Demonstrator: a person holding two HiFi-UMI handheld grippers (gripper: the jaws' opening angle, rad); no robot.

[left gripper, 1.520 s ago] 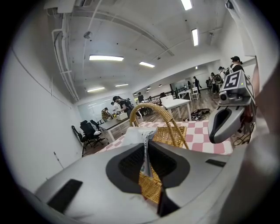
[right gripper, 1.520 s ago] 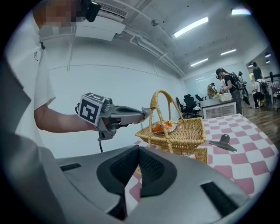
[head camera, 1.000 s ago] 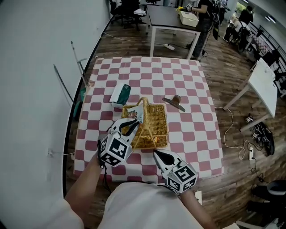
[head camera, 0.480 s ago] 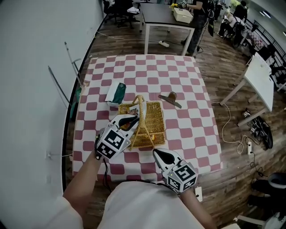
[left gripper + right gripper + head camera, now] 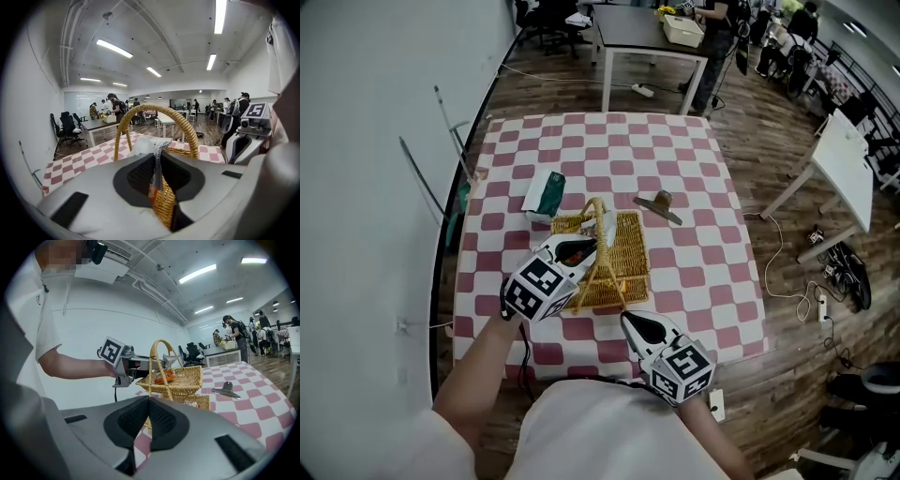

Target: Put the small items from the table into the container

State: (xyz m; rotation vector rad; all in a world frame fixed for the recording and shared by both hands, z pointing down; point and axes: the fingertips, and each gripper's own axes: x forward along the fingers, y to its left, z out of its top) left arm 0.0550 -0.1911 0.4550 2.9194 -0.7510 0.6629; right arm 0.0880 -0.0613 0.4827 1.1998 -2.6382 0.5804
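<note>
Checkered tablecloth [image 5: 694, 187] bears woven wicker basket [image 5: 630, 251] (arched handle).

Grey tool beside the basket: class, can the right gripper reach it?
Probably yes: the right gripper is shut, empty, and bare tablecloth right of the basket leaves a path to the grey tool.

Wicker basket [image 5: 628, 255], handle upright, mid-table; orange packet [image 5: 573, 252] over its left side; green packet [image 5: 547, 194], grey tool [image 5: 660, 206] lying just beyond.
</note>
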